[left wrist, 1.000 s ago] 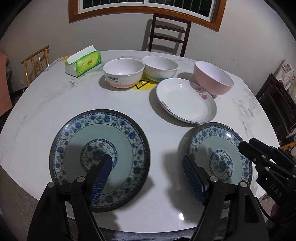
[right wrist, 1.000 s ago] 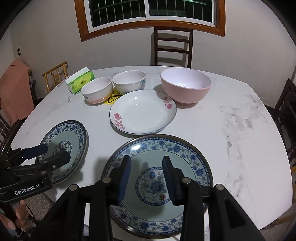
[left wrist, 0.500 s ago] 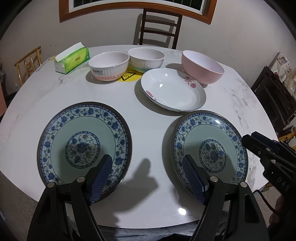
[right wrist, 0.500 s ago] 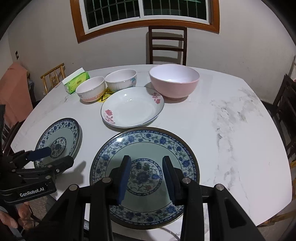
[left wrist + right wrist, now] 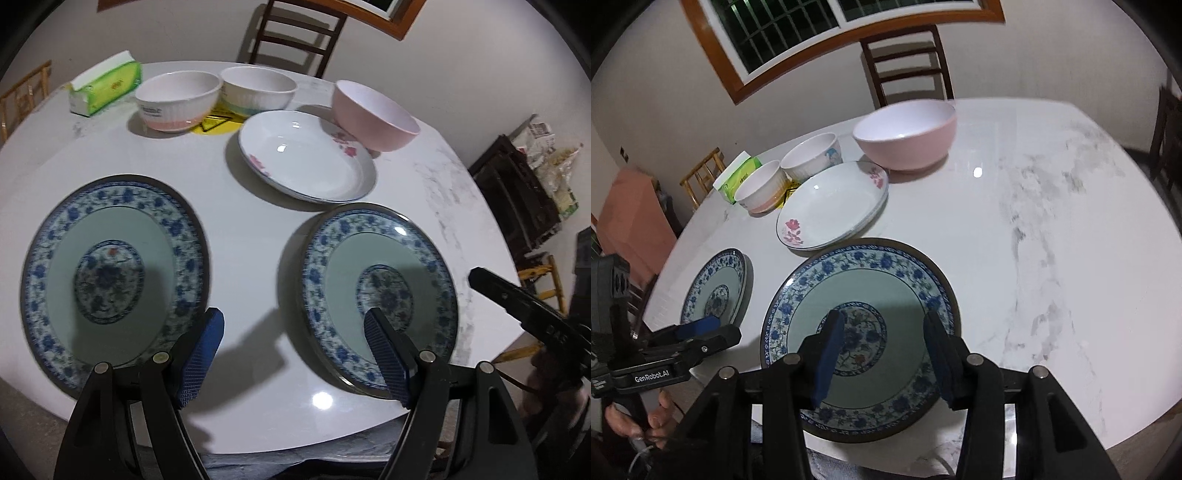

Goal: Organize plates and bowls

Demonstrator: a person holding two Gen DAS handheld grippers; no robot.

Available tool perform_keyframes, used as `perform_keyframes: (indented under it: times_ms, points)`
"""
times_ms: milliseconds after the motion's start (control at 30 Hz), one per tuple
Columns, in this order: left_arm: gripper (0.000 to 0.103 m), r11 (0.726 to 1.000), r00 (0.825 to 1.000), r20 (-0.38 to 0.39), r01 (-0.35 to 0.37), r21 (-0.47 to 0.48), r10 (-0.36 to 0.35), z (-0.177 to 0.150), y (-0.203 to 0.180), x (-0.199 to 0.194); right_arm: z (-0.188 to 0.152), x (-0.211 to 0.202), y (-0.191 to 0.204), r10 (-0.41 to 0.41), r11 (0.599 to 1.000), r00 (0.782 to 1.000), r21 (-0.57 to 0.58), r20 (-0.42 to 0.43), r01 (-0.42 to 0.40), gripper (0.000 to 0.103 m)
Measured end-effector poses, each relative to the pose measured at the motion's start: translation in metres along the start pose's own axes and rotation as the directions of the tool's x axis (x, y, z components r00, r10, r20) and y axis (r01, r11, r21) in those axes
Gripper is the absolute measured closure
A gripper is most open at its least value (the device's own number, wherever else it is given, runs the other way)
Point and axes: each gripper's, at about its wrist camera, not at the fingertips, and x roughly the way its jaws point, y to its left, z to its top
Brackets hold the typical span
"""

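In the left wrist view the left gripper (image 5: 293, 347) fills the bottom of the frame, and its two blue pads stand wide apart with only bare white table (image 5: 255, 236) between them. The left blue plate (image 5: 110, 258) lies flat at the lower left, just past one pad. It is round, with a ring of blue flowers, a pale green middle and a dark rim. The right blue plate (image 5: 380, 291) looks just the same and lies at the lower right, close to the table's near edge. In the right wrist view the right gripper (image 5: 882, 350) hangs over this plate at the bottom middle. Its jaws are opening, and nothing is between them but the plate's flower middle below. The right gripper's black tip pokes in at the right edge of the left view. A hand (image 5: 639, 417) holds the left gripper's handle at the lower left of the right view. Farther back, in the middle, sits a white flower plate (image 5: 306, 158) with pink roses; from the right view it looks like two plates stacked. Behind it, to the right, is a big pink bowl (image 5: 373, 114), right next to the white plate. At the upper left are two small white bowls, one with a pink bottom (image 5: 177, 99) and one with a blue-green bottom (image 5: 258, 92), touching side by side. A green tissue box (image 5: 107, 85) is left of them. A dark wooden chair (image 5: 295, 33) stands behind the table at the top.
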Motion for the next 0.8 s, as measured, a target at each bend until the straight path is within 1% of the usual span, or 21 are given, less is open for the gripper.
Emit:
perform_keyframes:
  times_ms: [133, 233, 333, 433, 567, 633, 767, 800]
  points:
    - [0.028, 0.999, 0.999, -0.020, 0.034, -0.012, -0.034, 0.002, 0.001, 0.008, -0.002, 0.005, -0.020, 0.036, 0.999, 0.999, 0.038, -0.020, -0.035, 0.057]
    - [0.030, 0.997, 0.996, -0.037, 0.078, -0.021, -0.079, 0.003, 0.002, 0.014, -0.004, 0.009, -0.032, 0.080, 0.996, 0.996, 0.048, -0.026, -0.079, 0.057]
    - [0.031, 0.995, 0.994, -0.036, 0.102, -0.009, -0.102, 0.003, 0.000, 0.017, -0.008, 0.014, -0.041, 0.125, 0.991, 0.992, 0.056, -0.030, -0.124, 0.057]
    - [0.031, 0.992, 0.991, -0.049, 0.126, -0.002, -0.126, 0.004, -0.002, 0.022, -0.010, 0.022, -0.048, 0.143, 0.988, 0.989, 0.062, -0.042, -0.140, 0.057]
    - [0.031, 0.991, 0.988, -0.066, 0.137, 0.006, -0.136, 0.004, -0.004, 0.029, -0.013, 0.031, -0.054, 0.139, 0.989, 0.988, 0.065, -0.060, -0.135, 0.057]
    - [0.033, 0.990, 0.987, -0.077, 0.142, 0.008, -0.141, 0.003, -0.006, 0.032, -0.015, 0.035, -0.057, 0.146, 0.988, 0.987, 0.068, -0.069, -0.141, 0.057]
    - [0.042, 0.989, 0.984, -0.101, 0.145, 0.002, -0.144, 0.003, -0.006, 0.040, -0.014, 0.038, -0.060, 0.162, 0.985, 0.984, 0.074, -0.074, -0.156, 0.058]
    - [0.044, 0.989, 0.984, -0.107, 0.145, 0.001, -0.144, 0.003, -0.006, 0.041, -0.014, 0.039, -0.061, 0.167, 0.984, 0.983, 0.076, -0.074, -0.162, 0.059]
